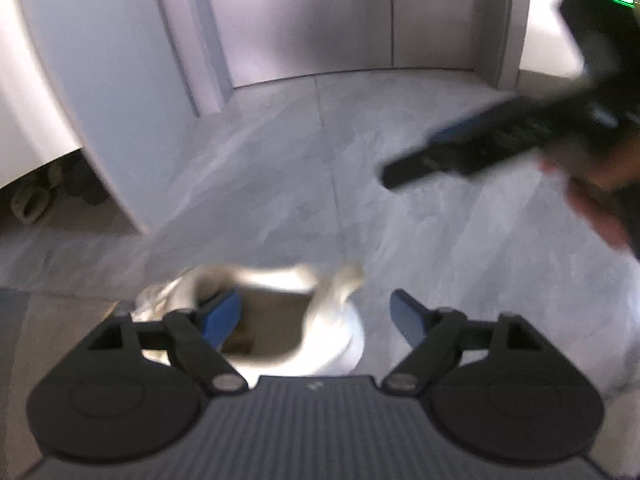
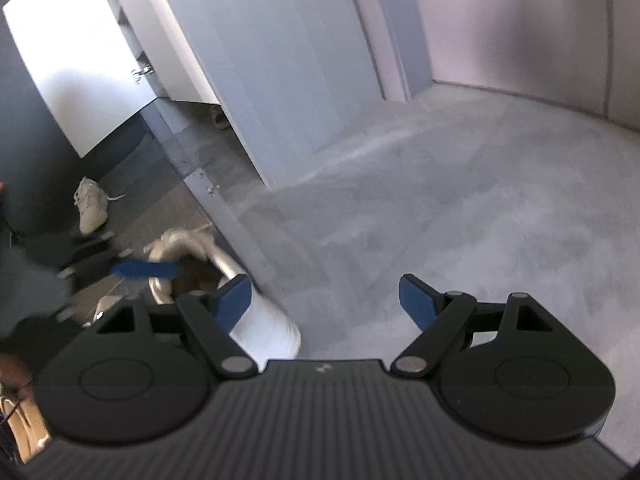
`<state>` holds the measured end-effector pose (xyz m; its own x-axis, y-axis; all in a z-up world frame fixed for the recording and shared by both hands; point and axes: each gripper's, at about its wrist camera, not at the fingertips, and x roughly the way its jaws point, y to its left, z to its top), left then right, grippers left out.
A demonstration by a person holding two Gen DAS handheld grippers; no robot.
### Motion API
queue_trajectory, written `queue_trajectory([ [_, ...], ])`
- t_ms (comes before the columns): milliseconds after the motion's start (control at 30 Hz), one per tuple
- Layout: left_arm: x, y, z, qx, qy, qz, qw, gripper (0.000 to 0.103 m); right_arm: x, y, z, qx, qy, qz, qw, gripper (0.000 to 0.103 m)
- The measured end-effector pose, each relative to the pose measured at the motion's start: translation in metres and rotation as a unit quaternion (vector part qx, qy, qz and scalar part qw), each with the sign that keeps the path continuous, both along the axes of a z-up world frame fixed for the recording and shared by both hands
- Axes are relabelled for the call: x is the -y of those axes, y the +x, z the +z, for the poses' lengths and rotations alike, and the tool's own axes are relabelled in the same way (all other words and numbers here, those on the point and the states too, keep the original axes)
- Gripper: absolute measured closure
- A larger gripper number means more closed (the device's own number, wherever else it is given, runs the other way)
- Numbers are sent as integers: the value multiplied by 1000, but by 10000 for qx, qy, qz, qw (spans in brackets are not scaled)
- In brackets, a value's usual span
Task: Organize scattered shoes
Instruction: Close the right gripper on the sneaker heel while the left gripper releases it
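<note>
A white shoe (image 1: 340, 332) lies on the grey floor right under my left gripper (image 1: 314, 306). The gripper stands open: its left finger reaches down into the shoe's mouth, and its right finger hangs outside past the heel, with neither pad pressing on the shoe. In the right wrist view the same shoe (image 2: 264, 328) shows low on the left, with a blue pad (image 2: 144, 269) of the left gripper over it. My right gripper (image 2: 324, 292) is open above bare floor with nothing between its fingers. It also appears blurred as the right gripper (image 1: 416, 156). A second pale sneaker (image 2: 91, 205) lies farther left.
An open white cabinet door (image 1: 100, 92) stands at the left, with shoes (image 1: 30, 200) on the floor beneath the cabinet. A dark mat (image 2: 132, 200) lies under the pale sneaker. Closed panel doors (image 1: 312, 20) close off the far side. Grey tile floor (image 1: 280, 184) spreads ahead.
</note>
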<state>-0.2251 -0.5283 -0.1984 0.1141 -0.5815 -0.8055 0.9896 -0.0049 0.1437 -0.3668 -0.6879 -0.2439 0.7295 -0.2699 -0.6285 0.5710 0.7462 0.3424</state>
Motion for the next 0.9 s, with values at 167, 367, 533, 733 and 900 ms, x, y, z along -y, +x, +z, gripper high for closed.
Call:
queue_trajectory([
  [167, -69, 38, 30, -45, -112, 444, 9989, 19, 9, 93, 1, -722, -163, 1603, 9843, 21],
  [367, -156, 93, 59, 248, 35, 1512, 9882, 19, -8, 197, -26, -1933, -612, 3072, 9298, 26],
  [533, -224, 131, 83, 330, 446, 2659, 9624, 19, -19, 236, -58, -2790, -785, 3798, 8785, 39],
  [733, -339, 155, 133, 661, 1105, 4458, 8858, 18, -30, 238, -73, -2689, -895, 4335, 8554, 70],
  [900, -390, 163, 155, 918, 861, 4791, 8687, 14, -22, 229, -65, -2477, -379, 3796, 8906, 84],
])
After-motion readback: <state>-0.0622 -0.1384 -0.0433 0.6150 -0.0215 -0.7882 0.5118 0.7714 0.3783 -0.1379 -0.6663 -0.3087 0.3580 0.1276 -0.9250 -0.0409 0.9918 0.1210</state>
